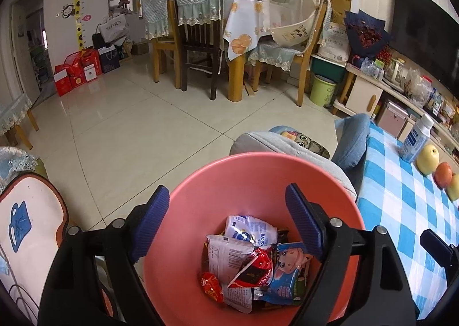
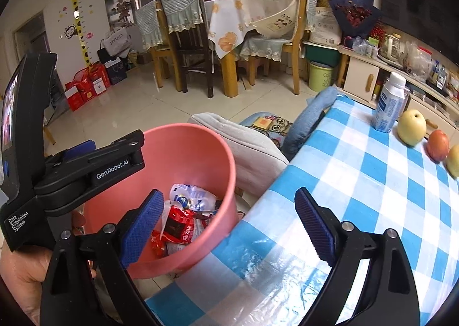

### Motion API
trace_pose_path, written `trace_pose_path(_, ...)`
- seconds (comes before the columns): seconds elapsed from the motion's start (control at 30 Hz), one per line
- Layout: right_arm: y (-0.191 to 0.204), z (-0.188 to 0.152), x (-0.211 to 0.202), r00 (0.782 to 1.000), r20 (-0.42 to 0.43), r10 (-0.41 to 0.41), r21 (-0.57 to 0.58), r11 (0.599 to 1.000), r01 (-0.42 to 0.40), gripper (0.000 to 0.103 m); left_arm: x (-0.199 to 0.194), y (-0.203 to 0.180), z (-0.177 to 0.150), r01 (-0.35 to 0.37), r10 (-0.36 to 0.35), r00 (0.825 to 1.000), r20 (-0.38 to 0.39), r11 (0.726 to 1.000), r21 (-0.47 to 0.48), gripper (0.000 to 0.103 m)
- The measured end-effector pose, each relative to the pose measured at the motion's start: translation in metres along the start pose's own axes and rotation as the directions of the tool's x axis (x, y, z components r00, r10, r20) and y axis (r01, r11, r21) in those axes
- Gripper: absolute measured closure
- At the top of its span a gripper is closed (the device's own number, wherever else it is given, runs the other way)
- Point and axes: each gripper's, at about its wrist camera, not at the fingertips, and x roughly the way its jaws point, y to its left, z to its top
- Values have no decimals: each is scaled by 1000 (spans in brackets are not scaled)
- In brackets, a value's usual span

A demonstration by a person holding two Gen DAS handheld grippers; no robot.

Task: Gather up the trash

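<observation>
A pink bin (image 1: 258, 158) stands on the floor by the table's left edge. Several crumpled snack wrappers (image 1: 252, 263) lie in its bottom, white, red and blue. My left gripper (image 1: 226, 197) hangs open just above the bin's mouth with nothing between its blue pads. In the right wrist view the bin (image 2: 186, 127) and the wrappers (image 2: 183, 219) show at lower left. My right gripper (image 2: 229, 197) is open and empty, straddling the bin's rim and the corner of the blue checked table (image 2: 358, 182). The left gripper (image 2: 116, 141) shows over the bin's left side.
On the table's far side stand a white and blue bottle (image 2: 390, 102), a yellow pear (image 2: 411, 128) and a red fruit (image 2: 437, 145). A grey cushioned seat (image 1: 287, 145) sits just beyond the bin. Dining chairs, a green bin (image 1: 322, 90) and a low cabinet stand farther back.
</observation>
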Motion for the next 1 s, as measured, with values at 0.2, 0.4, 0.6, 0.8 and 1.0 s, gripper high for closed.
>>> trace_pose_path(0.2, -11, -5, -2, 1000, -8, 4, 26, 1000, -4, 9, 0, -12, 0, -6, 6, 1000, -3, 999, 38, 12)
trace_pose_path(0.4, -23, -10, -7, 1000, -13, 4, 52, 999, -3, 8, 0, -22, -2, -8, 8, 1000, -9, 998, 68, 10)
trace_pose_path(0.6, -37, -15, -10, 1000, -11, -1, 65, 998, 2, 8, -1, -33, -2, 0, 1, 1000, -8, 996, 86, 10)
trace_pose_path(0.8, -53, -20, -20, 999, 20, -34, 72, 997, 33, 5, -4, -51, -4, 20, -20, 1000, -5, 993, 117, 10)
trace_pose_path(1.0, -69, -28, -26, 998, 22, -59, 57, 997, 57, 5, -9, -71, -7, 34, -36, 999, 4, 986, 165, 10)
